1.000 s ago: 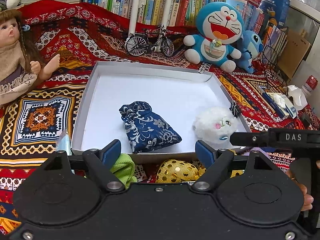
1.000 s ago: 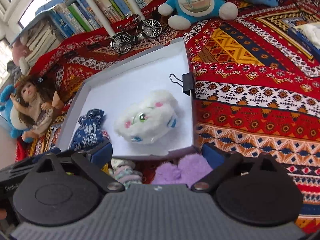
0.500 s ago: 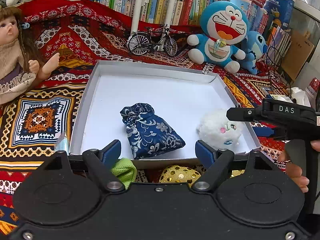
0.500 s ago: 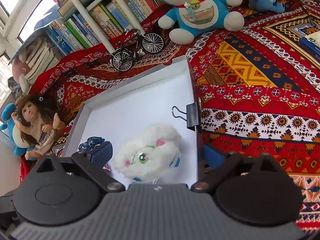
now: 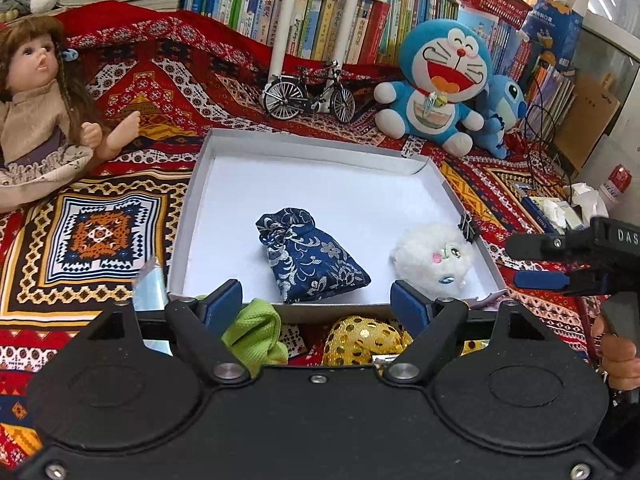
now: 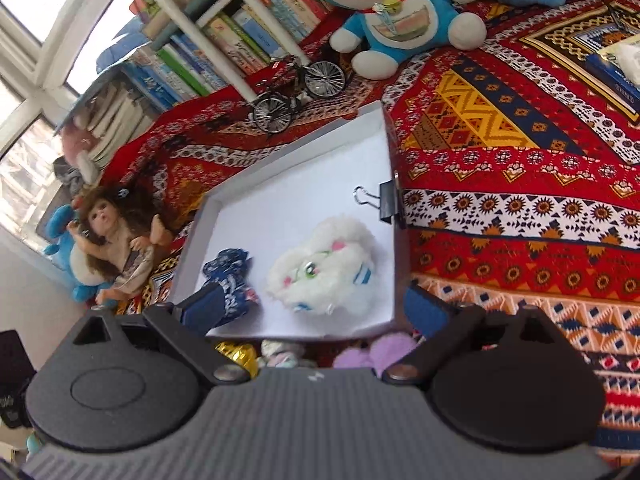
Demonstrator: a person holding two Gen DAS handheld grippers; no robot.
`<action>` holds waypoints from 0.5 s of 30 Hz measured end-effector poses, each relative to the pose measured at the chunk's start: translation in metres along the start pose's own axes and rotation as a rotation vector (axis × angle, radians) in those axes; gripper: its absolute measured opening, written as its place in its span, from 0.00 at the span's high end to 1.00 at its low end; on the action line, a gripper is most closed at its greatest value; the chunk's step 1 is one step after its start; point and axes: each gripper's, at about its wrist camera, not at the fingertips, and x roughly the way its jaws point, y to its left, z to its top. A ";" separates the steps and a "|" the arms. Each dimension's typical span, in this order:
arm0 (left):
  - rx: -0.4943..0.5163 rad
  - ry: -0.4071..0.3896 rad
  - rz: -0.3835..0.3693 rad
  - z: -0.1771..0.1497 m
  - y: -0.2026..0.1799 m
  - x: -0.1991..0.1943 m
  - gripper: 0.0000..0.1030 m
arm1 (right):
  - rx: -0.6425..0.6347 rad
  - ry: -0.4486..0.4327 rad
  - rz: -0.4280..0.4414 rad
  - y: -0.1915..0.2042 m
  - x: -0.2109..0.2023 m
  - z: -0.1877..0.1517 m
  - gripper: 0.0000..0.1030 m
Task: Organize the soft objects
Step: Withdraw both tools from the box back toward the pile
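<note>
A white shallow box (image 5: 320, 148) lies on the patterned cloth. In it lie a dark blue floral pouch (image 5: 310, 256) and a white fluffy plush (image 5: 434, 254); both also show in the right wrist view, the pouch (image 6: 228, 268) and the plush (image 6: 324, 268). My left gripper (image 5: 318, 300) is open and empty, at the box's near edge. My right gripper (image 6: 316, 312) is open and empty, above the box's near right corner. In front of the box lie a green cloth (image 5: 256, 332), a gold sequin piece (image 5: 362, 338), a purple fluffy thing (image 6: 376, 354) and a pastel item (image 6: 282, 354).
A black binder clip (image 6: 388, 202) grips the box's right wall. A doll (image 5: 44, 100) sits at the left. A model bicycle (image 5: 310, 94), a Doraemon plush (image 5: 438, 84) and a blue Stitch plush (image 5: 502, 112) stand behind the box. Books line the back.
The right gripper has lifted and drawn back to the right, away from the white plush, which stays in the box. The left gripper has moved slightly.
</note>
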 end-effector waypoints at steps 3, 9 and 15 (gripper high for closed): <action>0.015 -0.012 0.007 -0.006 0.002 -0.012 0.22 | -0.118 -0.041 -0.067 0.012 -0.010 -0.013 0.03; 0.016 -0.025 0.032 -0.025 0.012 -0.029 0.22 | -0.323 -0.085 -0.181 0.026 -0.023 -0.048 0.03; 0.011 -0.053 0.042 -0.045 0.021 -0.047 0.22 | -0.465 -0.117 -0.246 0.037 -0.036 -0.078 0.03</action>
